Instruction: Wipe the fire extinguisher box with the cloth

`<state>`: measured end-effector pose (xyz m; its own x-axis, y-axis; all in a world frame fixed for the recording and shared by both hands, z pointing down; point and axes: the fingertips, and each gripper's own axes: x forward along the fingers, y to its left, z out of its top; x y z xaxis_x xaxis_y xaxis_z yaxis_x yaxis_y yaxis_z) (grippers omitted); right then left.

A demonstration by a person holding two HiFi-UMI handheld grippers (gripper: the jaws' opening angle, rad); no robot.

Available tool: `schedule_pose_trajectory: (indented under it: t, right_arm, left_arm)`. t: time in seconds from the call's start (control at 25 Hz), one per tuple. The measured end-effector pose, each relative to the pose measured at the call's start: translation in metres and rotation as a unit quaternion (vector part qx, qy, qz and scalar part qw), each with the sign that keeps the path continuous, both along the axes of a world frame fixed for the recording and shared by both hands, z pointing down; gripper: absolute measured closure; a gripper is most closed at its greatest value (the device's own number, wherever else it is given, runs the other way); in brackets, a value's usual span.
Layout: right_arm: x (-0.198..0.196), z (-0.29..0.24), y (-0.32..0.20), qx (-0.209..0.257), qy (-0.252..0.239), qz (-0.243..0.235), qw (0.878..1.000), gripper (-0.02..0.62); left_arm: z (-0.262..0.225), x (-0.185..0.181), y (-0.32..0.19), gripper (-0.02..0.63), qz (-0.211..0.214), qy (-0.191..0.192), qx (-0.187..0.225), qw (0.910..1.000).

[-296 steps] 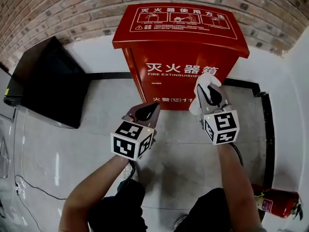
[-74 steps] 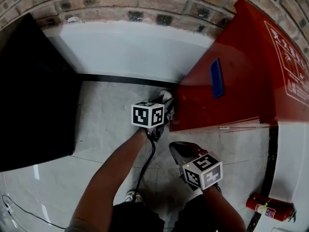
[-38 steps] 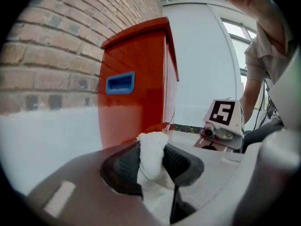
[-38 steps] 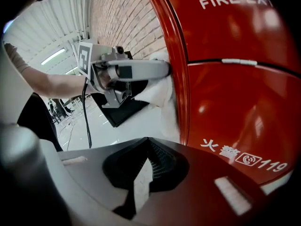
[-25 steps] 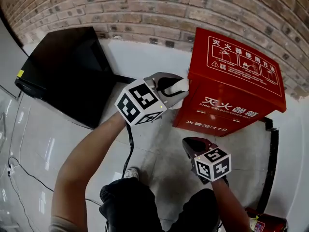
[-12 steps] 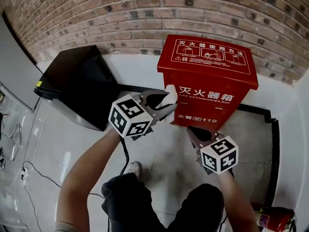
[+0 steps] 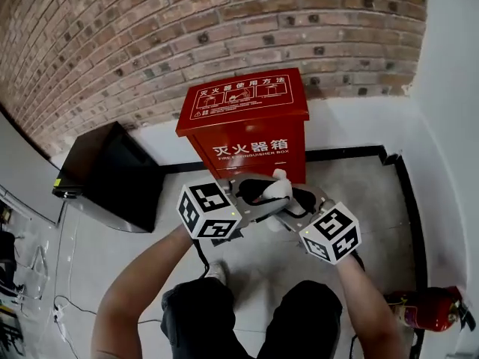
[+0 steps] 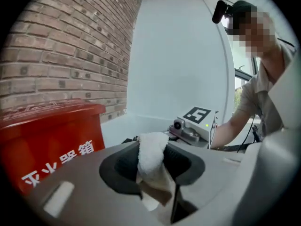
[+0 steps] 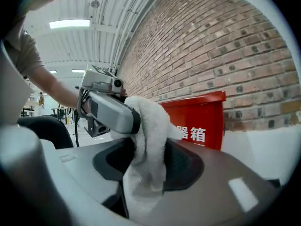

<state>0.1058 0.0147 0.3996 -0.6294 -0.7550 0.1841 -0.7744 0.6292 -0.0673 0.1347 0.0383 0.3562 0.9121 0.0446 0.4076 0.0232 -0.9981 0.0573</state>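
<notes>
Left claw (image 7: 274, 197) pinches the cloth (image 7: 280, 187) and holds it right between the jaws of the right claw (image 7: 293, 201), which have just been opening wide, while the box (image 7: 251, 129) stands near, just beyond them both.

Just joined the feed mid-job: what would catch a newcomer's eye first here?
The red box against the brick wall, upper centre. Before it, the left gripper pinches a white cloth, and the jaws of the right gripper, just opened, stand apart around it. An extinguisher lies at lower right.
</notes>
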Motion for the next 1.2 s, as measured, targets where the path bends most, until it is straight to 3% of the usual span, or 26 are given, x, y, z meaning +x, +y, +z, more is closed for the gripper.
schedule_pose_trajectory:
  t: [0.04, 0.08, 0.24, 0.36, 0.44, 0.56, 0.64, 0.76, 0.92, 1.08, 1.2]
  right_arm:
    - [0.012, 0.000, 0.003, 0.004, 0.007, 0.009, 1.000, 0.408]
    - [0.026, 0.003, 0.004, 0.004, 0.015, 0.021, 1.000, 0.430]
    - [0.090, 0.040, -0.013, -0.038, 0.042, 0.090, 0.994, 0.451]
    - [0.136, 0.061, -0.029, -0.070, 0.020, 0.140, 0.988, 0.451]
    - [0.155, 0.051, -0.041, -0.062, -0.012, 0.145, 0.987, 0.449]
    - [0.168, 0.024, -0.075, -0.037, -0.045, 0.127, 0.990, 0.445]
    - [0.174, 0.015, -0.103, -0.035, -0.036, 0.117, 0.992, 0.443]
    - [0.177, 0.010, -0.137, -0.048, 0.018, 0.094, 0.994, 0.445]
    - [0.163, 0.007, -0.151, -0.073, 0.079, 0.028, 0.994, 0.445]
    - [0.157, -0.010, -0.163, -0.032, 0.154, -0.017, 0.987, 0.443]
    - [0.162, -0.024, -0.182, 0.008, 0.172, -0.028, 0.985, 0.446]
  left_arm:
    - [0.000, 0.013, 0.003, 0.471, 0.004, 0.001, -0.001, 1.0000]
    - [0.001, 0.026, 0.004, 0.461, 0.008, -0.001, 0.001, 1.0000]
    - [0.025, 0.060, -0.015, 0.346, -0.001, -0.017, 0.007, 0.9998]
    - [0.058, 0.074, -0.040, 0.345, -0.018, -0.038, 0.014, 0.9990]
    - [0.077, 0.084, -0.055, 0.362, -0.029, -0.050, 0.015, 0.9982]
    - [0.099, 0.099, -0.070, 0.501, -0.042, -0.062, 0.015, 0.9971]
    - [0.107, 0.109, -0.081, 0.550, -0.058, -0.063, 0.007, 0.9963]
    - [0.110, 0.123, -0.104, 0.558, -0.095, -0.059, -0.015, 0.9936]
    - [0.124, 0.132, -0.121, 0.564, -0.128, -0.089, -0.065, 0.9856]
    - [0.134, 0.144, -0.125, 0.564, -0.138, -0.107, -0.089, 0.9805]
    - [0.140, 0.151, -0.129, 0.564, -0.151, -0.115, -0.071, 0.9791]
